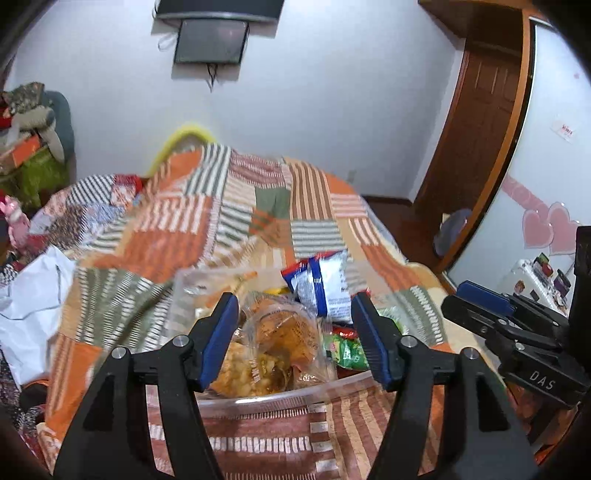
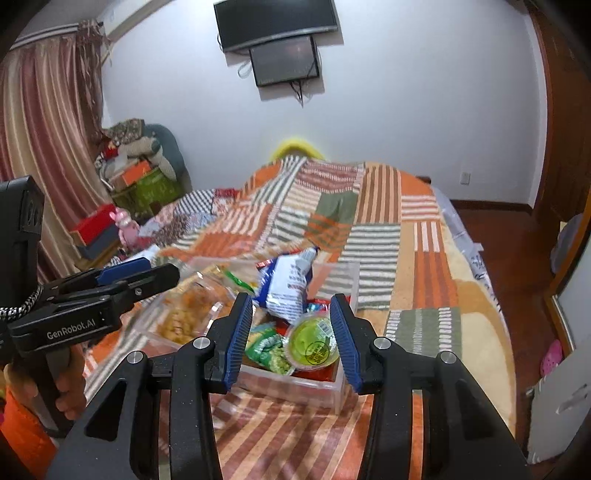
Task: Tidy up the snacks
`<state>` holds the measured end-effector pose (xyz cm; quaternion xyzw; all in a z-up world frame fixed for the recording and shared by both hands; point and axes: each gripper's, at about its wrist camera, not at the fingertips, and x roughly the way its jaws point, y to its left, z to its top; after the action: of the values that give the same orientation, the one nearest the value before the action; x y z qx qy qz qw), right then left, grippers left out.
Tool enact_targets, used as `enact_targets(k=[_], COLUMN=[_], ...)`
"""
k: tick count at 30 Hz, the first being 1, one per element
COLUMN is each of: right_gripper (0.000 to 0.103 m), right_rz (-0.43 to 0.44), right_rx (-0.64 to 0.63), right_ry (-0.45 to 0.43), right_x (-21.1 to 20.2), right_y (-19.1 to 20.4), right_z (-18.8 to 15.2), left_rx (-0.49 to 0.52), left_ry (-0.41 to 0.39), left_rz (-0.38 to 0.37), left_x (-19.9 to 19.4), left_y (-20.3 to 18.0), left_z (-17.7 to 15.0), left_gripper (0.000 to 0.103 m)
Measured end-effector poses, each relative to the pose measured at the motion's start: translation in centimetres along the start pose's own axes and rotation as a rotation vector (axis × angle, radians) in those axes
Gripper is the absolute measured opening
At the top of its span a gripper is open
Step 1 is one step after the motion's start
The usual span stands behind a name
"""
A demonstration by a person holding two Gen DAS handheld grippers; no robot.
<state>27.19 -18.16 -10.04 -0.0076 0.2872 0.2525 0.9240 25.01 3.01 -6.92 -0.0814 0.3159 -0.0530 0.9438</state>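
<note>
Two clear plastic boxes sit on a patchwork quilt point(image 2: 369, 240). The left box point(image 1: 277, 397) holds a clear bag of orange and yellow snacks point(image 1: 273, 343). The right box point(image 2: 295, 387) holds a green-lidded cup point(image 2: 312, 343), a green packet point(image 2: 266, 350) and a blue-and-white packet point(image 2: 288, 284) leaning at its far side. My left gripper point(image 1: 294, 299) hovers over the near rim of the left box, open, with nothing between its pads. My right gripper point(image 2: 291, 297) hovers over the right box, its jaws apart and empty. Each gripper shows at the edge of the other's view.
A white plastic bag point(image 1: 29, 310) lies on the bed's left side. Past the bed stand a cluttered chair point(image 2: 140, 155), red boxes point(image 2: 96, 229) and striped curtains point(image 2: 44, 129). A TV point(image 2: 277, 22) hangs on the far wall. A wooden door point(image 1: 480, 110) is at the right.
</note>
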Motion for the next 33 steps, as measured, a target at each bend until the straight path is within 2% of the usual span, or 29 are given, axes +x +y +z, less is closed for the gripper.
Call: enact_targets(k=[12, 14, 17, 21, 25, 33], right_gripper=[0.043, 0.052, 0.069, 0.081, 0.084, 0.100], right_rz=[0.030, 0.022, 0.010, -0.001, -0.019, -0.066], right_rx=[-0.056, -0.057, -0.047, -0.037, -0.048, -0.044], right_ry=[-0.192, -0.221, -0.256, -0.281, -0.289, -0.312], right_x=[-9.1, -10.2, -11.4, -12.1, -12.2, -12.7], right_y=[3.7, 4.0, 4.3, 4.6, 5.1, 5.6], right_z=[1.4, 1.3, 1.1, 1.0, 0.9, 0.2], left_rx=[0.054, 0.061, 0.070, 0.085, 0.097, 0.089], left_ry=[-0.217, -0.251, -0.287, -0.322, -0.361, -0.376], left_rz=[0.035, 0.050, 0.064, 0.076, 0.093, 0.090], left_x=[-12.0, -13.7, -15.6, -17.4, -18.8, -19.6], left_y=[-2.3, -2.8, -3.4, -4.0, -4.4, -4.7], left_z=[0.1, -0.1, -0.5, -1.0, -1.6, -2.2], left_gripper=[0.065, 0.073, 0.080, 0.087, 0.098, 0.102])
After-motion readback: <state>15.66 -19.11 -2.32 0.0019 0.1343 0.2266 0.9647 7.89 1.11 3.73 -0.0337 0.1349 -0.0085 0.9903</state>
